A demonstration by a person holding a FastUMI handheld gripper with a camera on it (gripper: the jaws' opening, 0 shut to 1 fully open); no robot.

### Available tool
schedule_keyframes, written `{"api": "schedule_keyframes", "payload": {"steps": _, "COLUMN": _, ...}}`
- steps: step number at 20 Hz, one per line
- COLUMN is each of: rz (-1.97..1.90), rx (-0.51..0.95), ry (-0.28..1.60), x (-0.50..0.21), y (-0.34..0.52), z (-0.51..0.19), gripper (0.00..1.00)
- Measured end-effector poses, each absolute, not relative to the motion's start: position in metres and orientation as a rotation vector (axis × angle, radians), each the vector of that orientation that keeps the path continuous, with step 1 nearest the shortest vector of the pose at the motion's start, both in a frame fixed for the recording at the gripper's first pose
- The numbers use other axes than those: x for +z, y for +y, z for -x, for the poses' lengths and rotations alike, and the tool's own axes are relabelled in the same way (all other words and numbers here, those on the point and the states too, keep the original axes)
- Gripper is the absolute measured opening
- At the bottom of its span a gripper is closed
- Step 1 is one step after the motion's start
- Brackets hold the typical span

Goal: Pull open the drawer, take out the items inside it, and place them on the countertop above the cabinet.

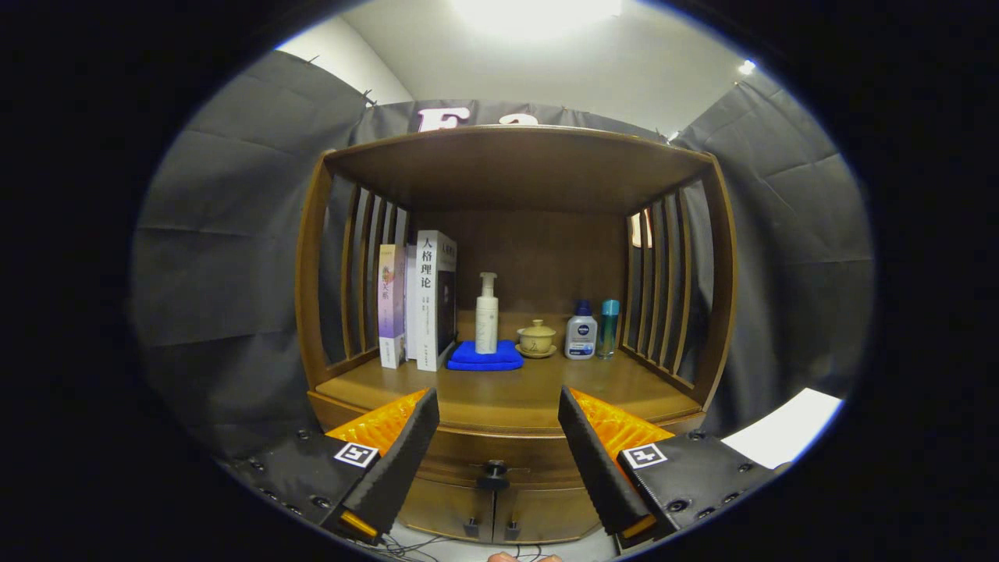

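Note:
A wooden cabinet with slatted sides stands ahead. Its drawer (499,460) is closed, with a dark round knob (494,471) at its middle. My gripper (498,425) is open and holds nothing; the knob sits between the fingers, a little beyond and below them. Above the drawer lies the countertop (507,390), a wooden shelf under a top board. What is inside the drawer is hidden.
On the countertop stand books (417,300) at the left, a white pump bottle (487,314) on a folded blue cloth (485,357), a lidded tea cup (536,338), a small white bottle (581,331) and a teal bottle (609,328). Two lower doors (499,515) sit under the drawer.

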State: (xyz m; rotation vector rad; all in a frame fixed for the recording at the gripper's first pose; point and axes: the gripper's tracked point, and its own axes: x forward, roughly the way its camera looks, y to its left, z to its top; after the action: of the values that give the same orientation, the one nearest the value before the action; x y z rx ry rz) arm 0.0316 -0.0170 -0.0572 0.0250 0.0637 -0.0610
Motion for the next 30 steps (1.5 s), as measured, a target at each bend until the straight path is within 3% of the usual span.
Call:
{"api": "schedule_keyframes", "payload": {"steps": 10, "rz": 0.015, "rx": -0.047, "ry": 0.192, "x": -0.153, "y": 0.001, "z": -0.08, "gripper": 0.98}}
{"api": "schedule_keyframes", "payload": {"steps": 25, "rz": -0.02, "rx": -0.102, "ry": 0.328, "x": -0.236, "y": -0.012, "z": -0.104, "gripper": 0.97}}
{"api": "schedule_keyframes", "payload": {"steps": 26, "rz": -0.015, "rx": -0.108, "ry": 0.327, "x": -0.236, "y": -0.012, "z": -0.102, "gripper": 0.96}}
{"api": "schedule_keyframes", "payload": {"steps": 30, "rz": -0.037, "rx": -0.088, "ry": 0.346, "x": -0.244, "y": -0.003, "z": -0.103, "gripper": 0.7}}
